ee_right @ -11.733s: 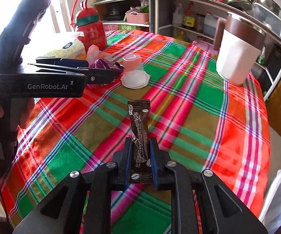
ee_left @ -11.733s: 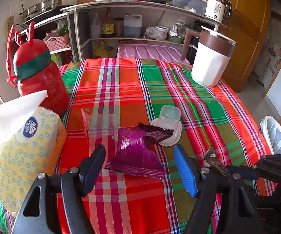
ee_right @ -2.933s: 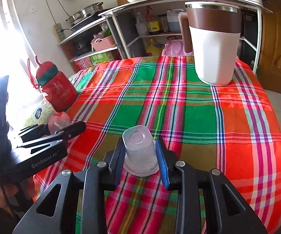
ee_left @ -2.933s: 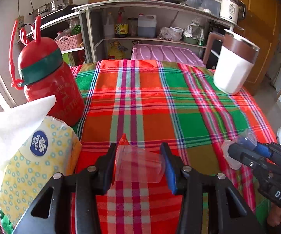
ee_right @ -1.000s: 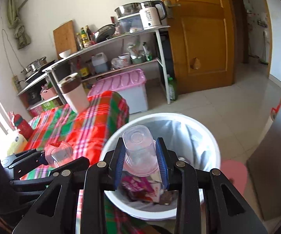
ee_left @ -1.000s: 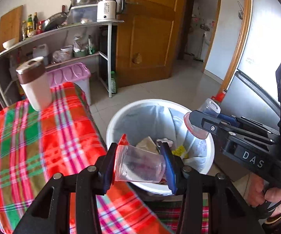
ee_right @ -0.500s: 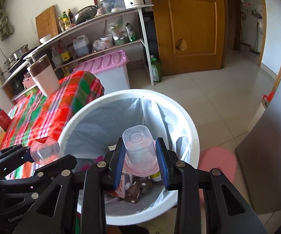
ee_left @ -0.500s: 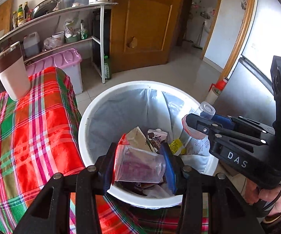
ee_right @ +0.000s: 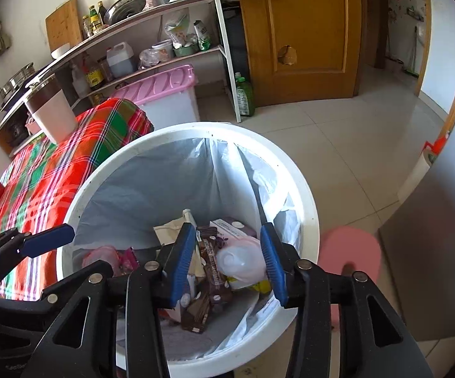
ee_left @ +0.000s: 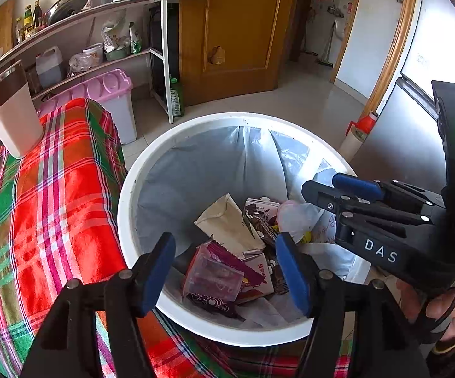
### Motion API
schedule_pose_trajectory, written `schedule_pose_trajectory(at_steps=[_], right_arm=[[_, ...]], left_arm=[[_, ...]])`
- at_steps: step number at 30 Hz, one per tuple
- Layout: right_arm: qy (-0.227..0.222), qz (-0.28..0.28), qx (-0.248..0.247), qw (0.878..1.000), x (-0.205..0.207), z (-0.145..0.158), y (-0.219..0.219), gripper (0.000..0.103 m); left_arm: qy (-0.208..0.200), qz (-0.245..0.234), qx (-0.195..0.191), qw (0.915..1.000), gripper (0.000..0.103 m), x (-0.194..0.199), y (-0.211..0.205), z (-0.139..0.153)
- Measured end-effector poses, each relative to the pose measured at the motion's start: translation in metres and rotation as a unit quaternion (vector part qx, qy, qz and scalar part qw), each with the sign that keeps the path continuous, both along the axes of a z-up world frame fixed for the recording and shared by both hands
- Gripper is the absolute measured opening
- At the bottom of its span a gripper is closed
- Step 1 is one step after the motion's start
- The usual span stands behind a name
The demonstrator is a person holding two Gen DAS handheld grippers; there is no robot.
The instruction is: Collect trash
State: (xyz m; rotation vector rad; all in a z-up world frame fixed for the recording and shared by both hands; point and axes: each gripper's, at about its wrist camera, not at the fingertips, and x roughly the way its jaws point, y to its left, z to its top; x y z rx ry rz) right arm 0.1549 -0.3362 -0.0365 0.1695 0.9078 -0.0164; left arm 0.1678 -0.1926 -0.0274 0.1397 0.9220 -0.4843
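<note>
I held both tongs, the left tongs [ee_left: 225,263] and right tongs [ee_right: 229,260], over the bin [ee_left: 227,119] beside the desk [ee_left: 54,189], their jaws just spread so each plastic cup [ee_left: 214,278] fell inside among the wrappers.

Clear cup [ee_left: 214,275] apparently lies in bin [ee_left: 126,208]

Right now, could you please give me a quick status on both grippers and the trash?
Left gripper and right gripper open, jaws just opened, nothing between. Both clear plastic cups lying in white bin. Nothing in the way.
</note>
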Motion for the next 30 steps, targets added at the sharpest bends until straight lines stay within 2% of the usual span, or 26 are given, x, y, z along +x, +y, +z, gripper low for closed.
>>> schedule_pose_trajectory(at_steps=[4, 14, 27, 30], right_arm=[[-0.002, -0.003, 0.0, 1.0, -0.002, 0.001, 0.0, 0.052], [-0.031, -0.006, 0.005, 0.999, -0.024, 0.018, 0.005, 0.053], [-0.096, -0.037, -0.024, 0.994, -0.085, 0.046, 0.028, 0.053], [-0.114, -0.041, -0.033, 0.992, -0.102, 0.053, 0.035, 0.053]], left_arm=[[0.001, 0.005, -0.001, 1.0, 0.071, -0.001, 0.001, 0.001], [-0.016, 0.018, -0.01, 0.9997, 0.074, -0.017, 0.011, 0.013], [-0.08, 0.055, -0.002, 0.9952, 0.074, -0.066, 0.033, 0.033], [-0.091, 0.064, -0.012, 0.9937, 0.074, -0.08, 0.04, 0.037]])
